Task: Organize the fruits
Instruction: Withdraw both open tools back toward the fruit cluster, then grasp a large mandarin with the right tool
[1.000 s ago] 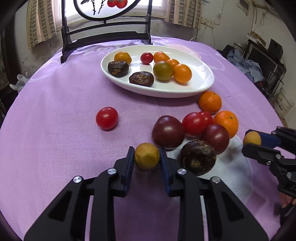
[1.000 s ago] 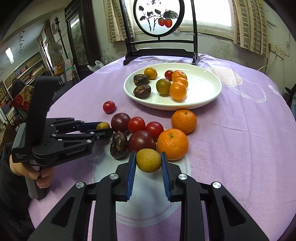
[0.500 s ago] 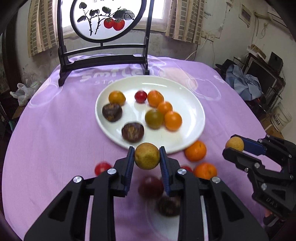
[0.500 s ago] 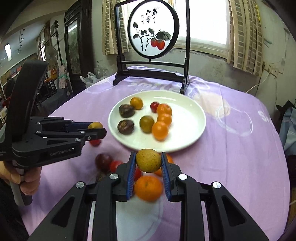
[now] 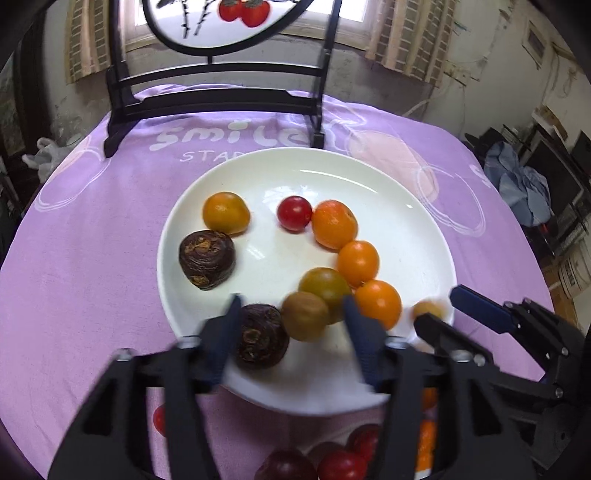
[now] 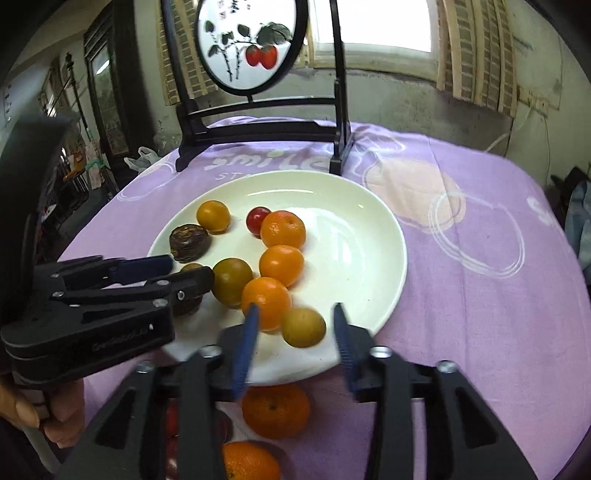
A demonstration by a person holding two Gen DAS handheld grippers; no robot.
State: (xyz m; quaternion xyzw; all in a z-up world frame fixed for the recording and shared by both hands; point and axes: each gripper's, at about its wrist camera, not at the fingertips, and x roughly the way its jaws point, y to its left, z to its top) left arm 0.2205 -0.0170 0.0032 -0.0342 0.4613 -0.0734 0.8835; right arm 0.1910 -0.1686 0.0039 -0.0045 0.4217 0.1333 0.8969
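I am in a lived-in home: my desk wears a purple cloth (image 6: 480, 206), a painted screen (image 6: 251, 44) stands by the curtained window (image 6: 373, 26), clothes (image 5: 524, 188) piled nearby.

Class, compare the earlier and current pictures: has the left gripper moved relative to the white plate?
Yes. The left gripper has moved forward, from the loose fruit before the white plate to over its near rim, now open.
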